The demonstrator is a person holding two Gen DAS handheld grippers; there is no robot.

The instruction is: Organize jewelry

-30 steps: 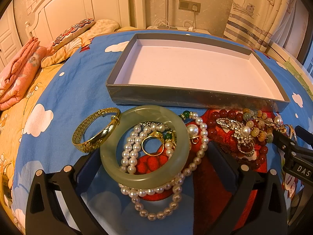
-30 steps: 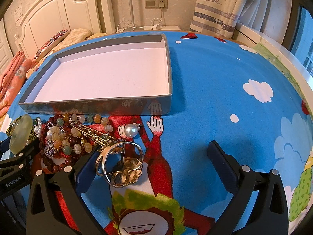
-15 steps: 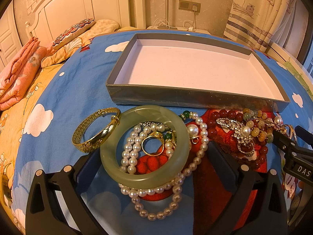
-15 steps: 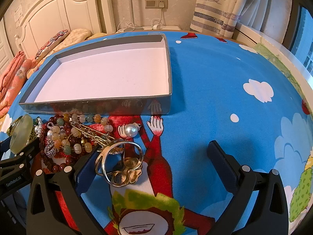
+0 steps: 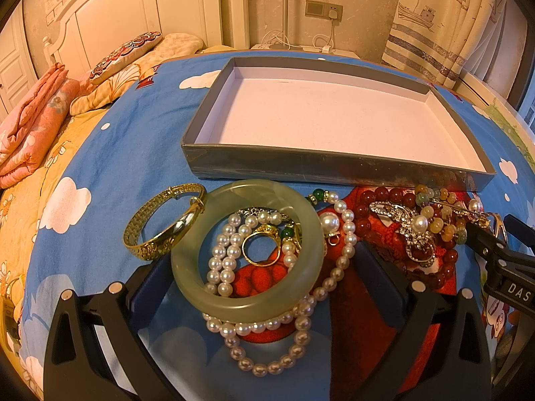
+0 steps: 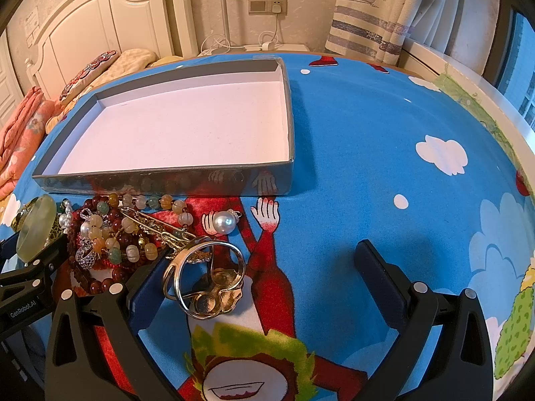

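Jewelry lies heaped before the empty tray (image 5: 334, 167); I hold both jaws wide, left gripper (image 5: 264, 287) straddling the bangle (image 5: 247, 247) for pickup.

Wide-open left tongs (image 5: 264, 287) flank a jade bangle (image 5: 247, 247) lying over pearls (image 5: 267, 344).

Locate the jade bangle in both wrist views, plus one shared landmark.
Left wrist: jade bangle low centre, flat, ringing pearls and a gold ring.
Right wrist: jade bangle at far left edge, seen edge-on.
Shared landmark: grey tray just beyond the jewelry.
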